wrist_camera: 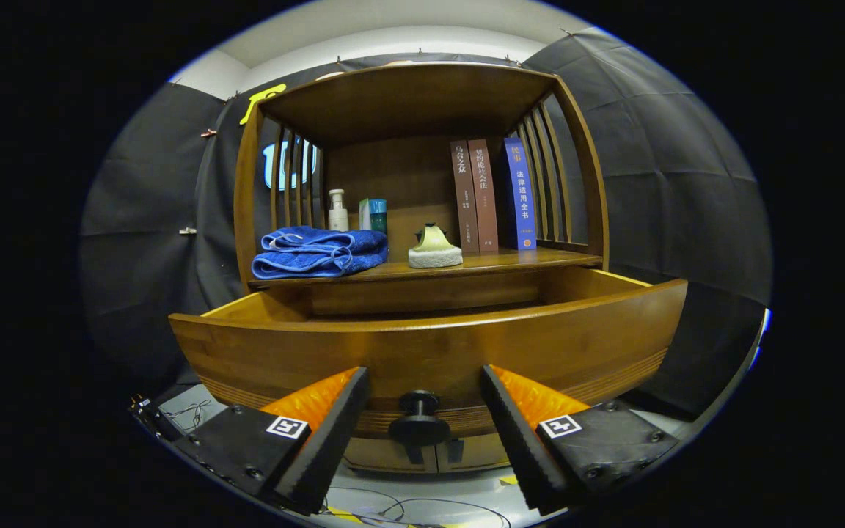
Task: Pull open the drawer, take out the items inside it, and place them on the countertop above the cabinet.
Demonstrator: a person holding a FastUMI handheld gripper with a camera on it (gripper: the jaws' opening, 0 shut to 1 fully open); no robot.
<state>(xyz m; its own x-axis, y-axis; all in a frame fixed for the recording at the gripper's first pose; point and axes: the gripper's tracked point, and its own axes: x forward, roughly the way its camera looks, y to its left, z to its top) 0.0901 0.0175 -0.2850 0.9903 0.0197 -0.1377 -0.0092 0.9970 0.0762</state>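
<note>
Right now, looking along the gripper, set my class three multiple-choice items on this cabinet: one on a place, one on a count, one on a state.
1. Where does the folded blue towel lie?
A. on the wooden countertop, left of the pale sponge
B. in the drawer
C. on the floor

2. How many upright books stand on the countertop?
A. one
B. three
C. five

3. How is the wooden drawer?
A. shut
B. removed
C. pulled open

Answers: 1 A, the towel rests on the shelf surface beside the sponge. 2 B, two brown spines and one blue. 3 C, its front stands out from the cabinet; the gripper is open, either side of the black knob.
</note>
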